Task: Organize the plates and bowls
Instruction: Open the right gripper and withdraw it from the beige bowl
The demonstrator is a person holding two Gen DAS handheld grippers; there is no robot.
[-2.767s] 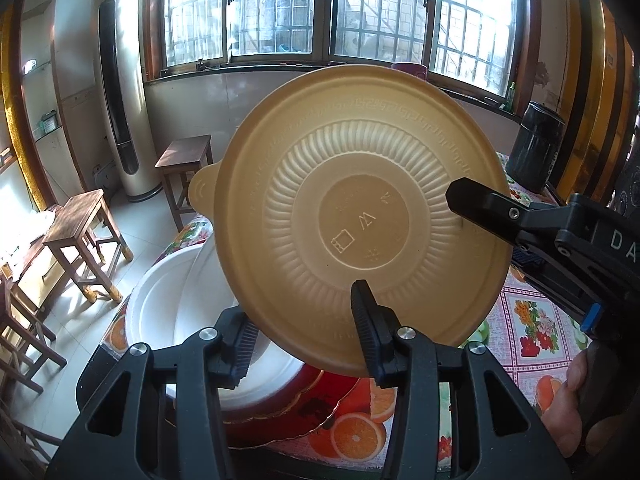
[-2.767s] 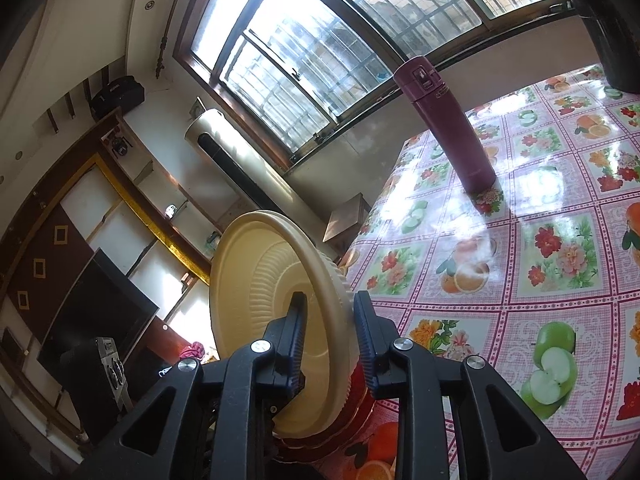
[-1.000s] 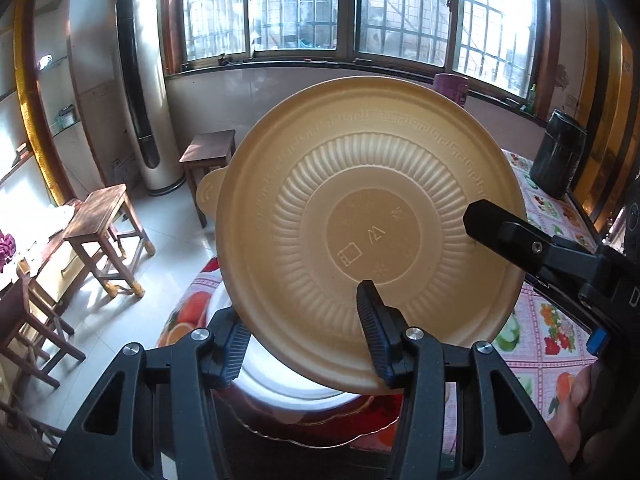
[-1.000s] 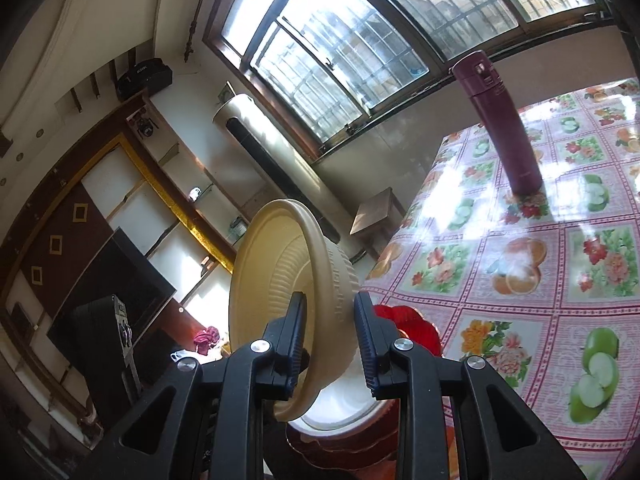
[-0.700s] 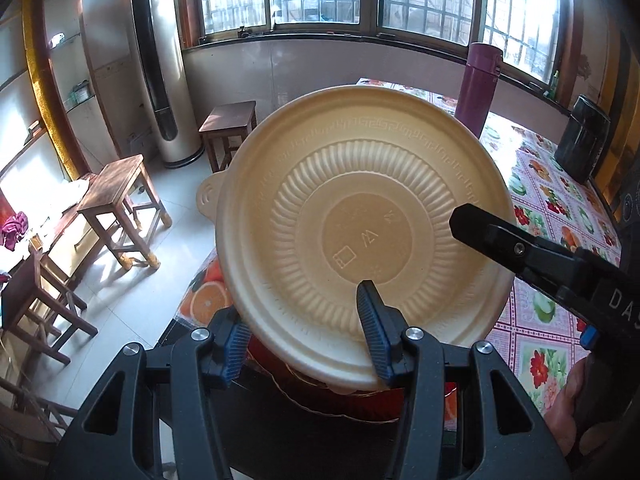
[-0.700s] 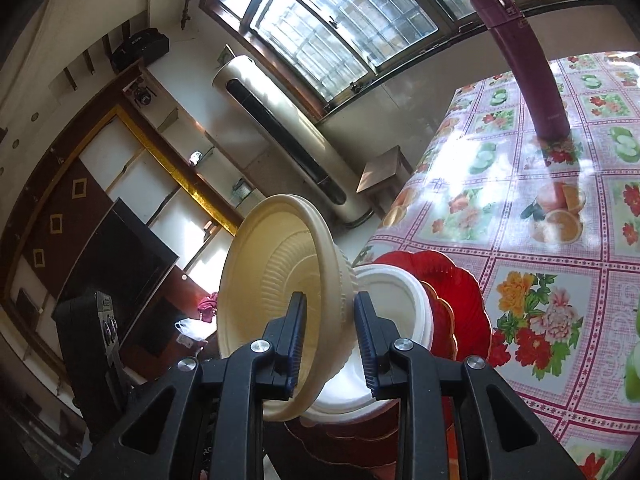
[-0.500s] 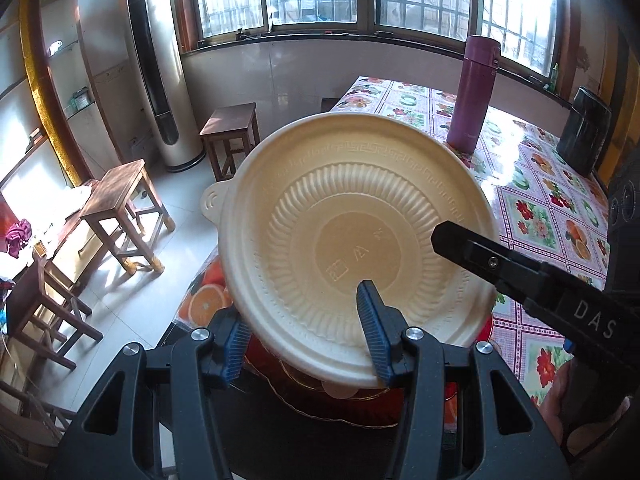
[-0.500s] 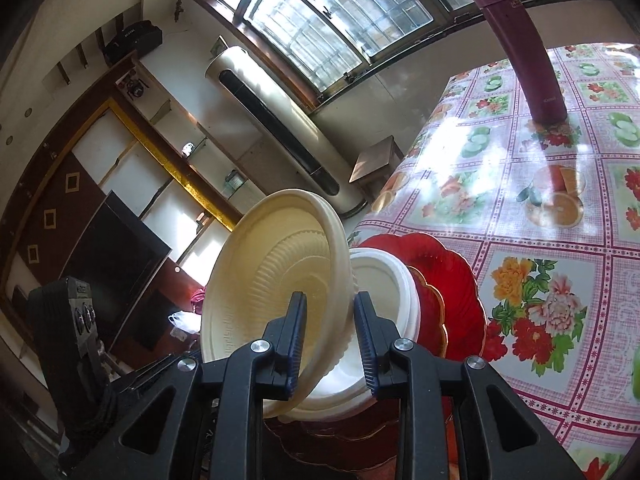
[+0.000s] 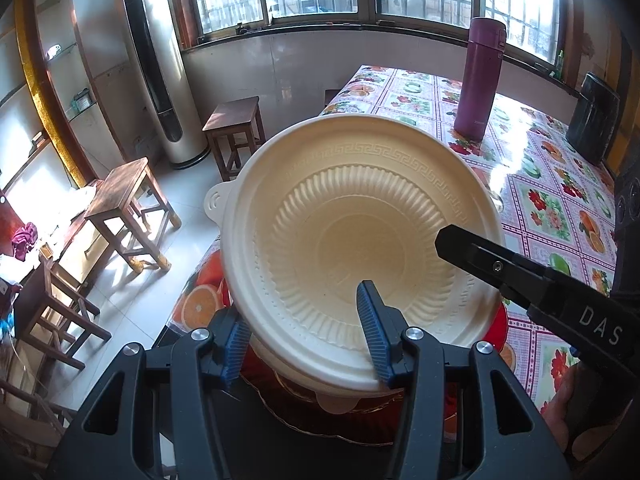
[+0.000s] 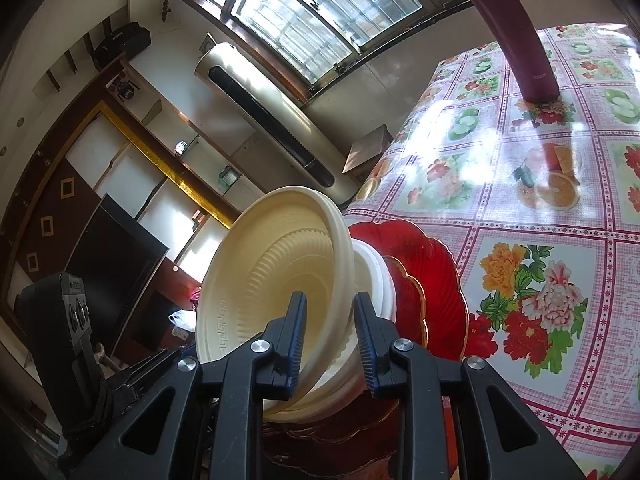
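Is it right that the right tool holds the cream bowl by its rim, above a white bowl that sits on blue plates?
Not quite: the plates are red, not blue. The right wrist view shows the right tool clamped on the rim of the cream bowl, above the white bowl, which sits on the red plates.

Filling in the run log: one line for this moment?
phase: stacking | right gripper: shut on cream bowl rim | left gripper: open, bowl rim between | below: white bowl, red plates
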